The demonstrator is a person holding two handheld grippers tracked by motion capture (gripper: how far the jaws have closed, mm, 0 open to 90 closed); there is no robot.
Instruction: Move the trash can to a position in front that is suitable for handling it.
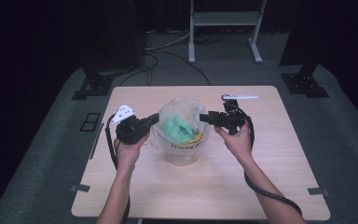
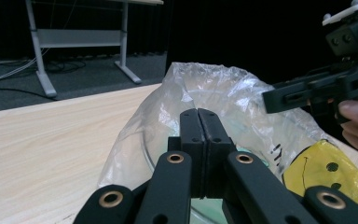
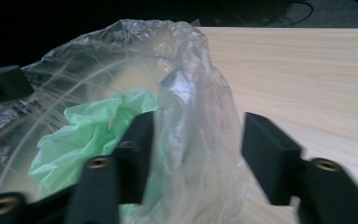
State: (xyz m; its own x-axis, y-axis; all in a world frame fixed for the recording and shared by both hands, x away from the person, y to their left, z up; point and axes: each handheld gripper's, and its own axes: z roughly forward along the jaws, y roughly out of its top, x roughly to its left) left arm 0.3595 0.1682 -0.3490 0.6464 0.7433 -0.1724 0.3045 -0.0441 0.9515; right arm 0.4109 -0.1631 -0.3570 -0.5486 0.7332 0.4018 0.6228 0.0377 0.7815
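Black jaws of the left gripper (image 2: 199,140) fill the foreground of the left gripper view, pressed together on the near edge of the clear plastic bag (image 2: 223,98); film rises just behind them, so the pinch looks like a thin fold of the rim. That bag lines a clear round container (image 1: 182,151) standing in the middle of the desk (image 1: 270,154), and crumpled green paper (image 3: 91,133) lies inside it. A yellow smiley face (image 2: 328,172) is printed on the bag's side.

On the far side, the right gripper (image 3: 198,156) has its jaws part-way apart with a raised fold of the bag's rim between them; the pads do not yet seem to press on it.

Film like this is very light, limp and slippery. It crumples and slides under a loose pinch, and it may tear if pulled sharply against the other hold. The best place to take it is the free upper rim, well in from the edge, with several layers gathered between the pads. Lifting evenly from both sides should keep the container from tipping.
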